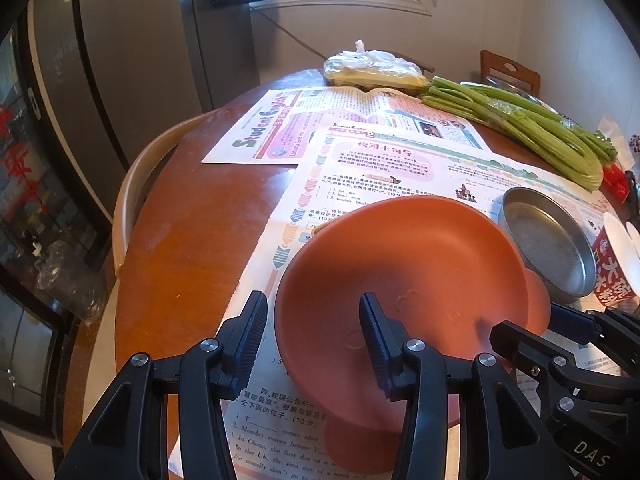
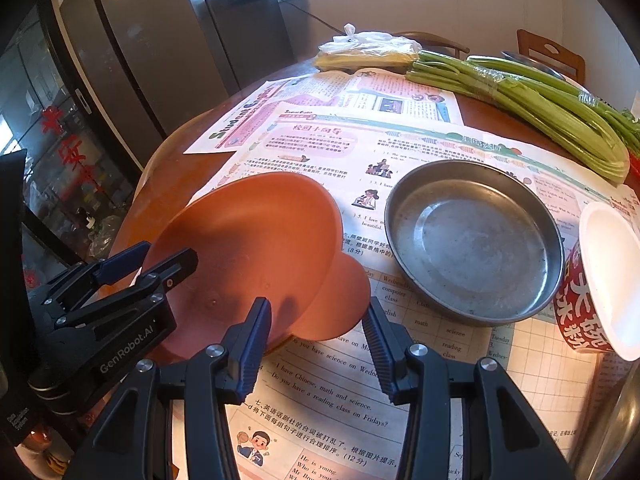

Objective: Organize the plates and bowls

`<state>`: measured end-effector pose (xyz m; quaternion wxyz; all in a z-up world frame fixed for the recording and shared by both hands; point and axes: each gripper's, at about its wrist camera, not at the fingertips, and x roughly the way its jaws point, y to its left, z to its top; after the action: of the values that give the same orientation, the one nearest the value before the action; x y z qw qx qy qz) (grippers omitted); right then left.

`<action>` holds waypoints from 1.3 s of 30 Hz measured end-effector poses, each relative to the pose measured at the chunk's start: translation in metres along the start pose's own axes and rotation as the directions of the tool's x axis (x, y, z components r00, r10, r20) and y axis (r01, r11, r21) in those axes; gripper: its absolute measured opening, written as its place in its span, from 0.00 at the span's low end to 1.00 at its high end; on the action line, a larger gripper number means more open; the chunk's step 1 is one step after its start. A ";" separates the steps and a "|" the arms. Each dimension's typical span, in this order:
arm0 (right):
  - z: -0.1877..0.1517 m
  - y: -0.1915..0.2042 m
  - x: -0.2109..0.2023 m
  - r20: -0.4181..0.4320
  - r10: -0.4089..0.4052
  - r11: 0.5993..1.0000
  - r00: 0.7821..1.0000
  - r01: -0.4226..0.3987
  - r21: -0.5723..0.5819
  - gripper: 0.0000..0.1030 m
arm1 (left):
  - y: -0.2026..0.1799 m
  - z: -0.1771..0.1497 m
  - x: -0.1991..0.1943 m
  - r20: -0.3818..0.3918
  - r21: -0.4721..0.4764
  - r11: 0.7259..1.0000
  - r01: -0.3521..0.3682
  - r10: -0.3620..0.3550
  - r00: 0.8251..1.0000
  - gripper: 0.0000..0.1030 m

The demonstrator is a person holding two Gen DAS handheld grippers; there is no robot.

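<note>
An orange plastic plate (image 1: 404, 280) with round ears is tilted up on its near edge over the newspaper; it also shows in the right wrist view (image 2: 256, 240). My left gripper (image 1: 314, 340) is open, its jaws on either side of the plate's left rim. My right gripper (image 2: 316, 344) is open, its jaws around the plate's right ear (image 2: 344, 300). A round metal pan (image 2: 474, 240) sits just right of the plate, also seen in the left wrist view (image 1: 548, 240). A red and white paper bowl (image 2: 600, 284) stands at the far right.
Newspaper sheets (image 1: 352, 128) cover the round wooden table (image 1: 192, 232). A celery bunch (image 2: 532, 96) and a plastic bag of food (image 2: 368, 52) lie at the far side. A chair back (image 1: 136, 184) stands at the table's left edge, a dark cabinet (image 1: 80, 100) beyond it.
</note>
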<state>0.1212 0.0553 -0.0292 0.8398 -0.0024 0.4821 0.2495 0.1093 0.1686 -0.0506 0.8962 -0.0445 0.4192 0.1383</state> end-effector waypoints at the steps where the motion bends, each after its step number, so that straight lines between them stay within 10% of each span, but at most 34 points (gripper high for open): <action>1: 0.000 0.000 0.000 0.000 0.000 1.000 1.000 0.000 -0.001 0.47 | 0.001 0.000 0.000 0.000 -0.002 1.000 -0.001 0.001 1.000 0.48; 39: -0.019 0.008 -0.011 0.009 0.081 0.996 0.997 -0.082 0.032 0.54 | 0.022 0.002 0.018 -0.051 -0.067 0.994 0.086 -0.090 0.995 0.52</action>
<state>0.0977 0.0533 -0.0292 0.8309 0.0316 0.4823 0.2758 0.1156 0.1936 -0.0617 0.8880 -0.0956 0.4360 0.1109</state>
